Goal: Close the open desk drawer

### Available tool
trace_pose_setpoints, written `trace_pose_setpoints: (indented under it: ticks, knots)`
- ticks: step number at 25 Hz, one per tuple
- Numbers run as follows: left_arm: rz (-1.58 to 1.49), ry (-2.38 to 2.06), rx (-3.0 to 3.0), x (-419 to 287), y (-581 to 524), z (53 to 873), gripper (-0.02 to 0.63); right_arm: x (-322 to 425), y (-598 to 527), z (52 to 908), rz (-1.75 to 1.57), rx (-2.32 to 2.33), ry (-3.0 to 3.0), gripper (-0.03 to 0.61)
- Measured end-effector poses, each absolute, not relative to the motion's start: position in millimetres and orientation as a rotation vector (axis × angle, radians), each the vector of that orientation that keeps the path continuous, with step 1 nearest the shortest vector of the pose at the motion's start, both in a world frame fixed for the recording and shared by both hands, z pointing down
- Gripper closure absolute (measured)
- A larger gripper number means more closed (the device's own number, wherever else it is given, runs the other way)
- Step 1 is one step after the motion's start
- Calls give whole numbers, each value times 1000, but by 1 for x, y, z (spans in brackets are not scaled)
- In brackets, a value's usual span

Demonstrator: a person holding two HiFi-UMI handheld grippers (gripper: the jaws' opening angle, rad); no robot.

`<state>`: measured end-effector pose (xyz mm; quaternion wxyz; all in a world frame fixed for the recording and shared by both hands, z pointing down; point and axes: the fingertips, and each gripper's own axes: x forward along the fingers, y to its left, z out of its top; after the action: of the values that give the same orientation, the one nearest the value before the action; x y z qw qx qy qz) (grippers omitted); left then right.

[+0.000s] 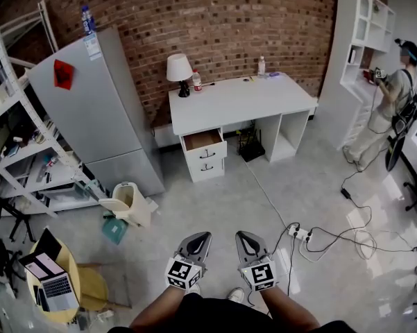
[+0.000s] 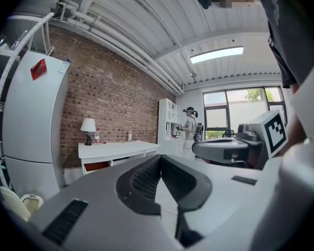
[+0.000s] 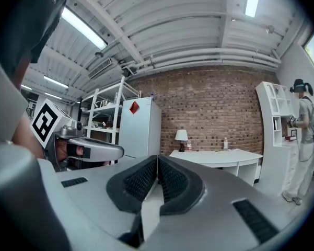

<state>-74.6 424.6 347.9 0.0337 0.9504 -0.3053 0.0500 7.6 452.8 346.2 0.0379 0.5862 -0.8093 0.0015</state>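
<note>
**A:** Where's the drawer (image 1: 203, 141)?
**B:** Under the desk's (image 1: 236, 101) left end, pulled out, far off. Left fingers (image 1: 189, 244) and right fingers (image 1: 255, 245) are pressed together, holding nothing.
**A:** How to shut it?
**B:** Probably slides easily; push its stiff front.

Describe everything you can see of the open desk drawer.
The open drawer is the top one in the drawer unit of the white desk, pulled out partway. It has a white front with a dark curved handle and a brownish inside; contents unclear. A closed drawer sits beneath. Nothing touches it.
</note>
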Motion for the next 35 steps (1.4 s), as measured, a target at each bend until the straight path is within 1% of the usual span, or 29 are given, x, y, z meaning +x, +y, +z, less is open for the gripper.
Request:
trace_pose_setpoints:
  ticks: [8, 14, 24, 35]
  knots:
    - [171, -1010, 2886, -86, 398, 353, 606, -2, 425, 357, 51, 1775, -2501, 549]
    - [136, -1011, 2880, -94, 347, 359, 606, -11, 378, 351, 4, 1803, -2475, 549]
    - [79, -990, 2910, -107, 250, 344, 606, -28, 290, 344, 6, 1833, -2450, 549]
    - [75, -929, 2939, -132, 189, 347, 606, -64, 226, 340, -22, 1828, -2397, 549]
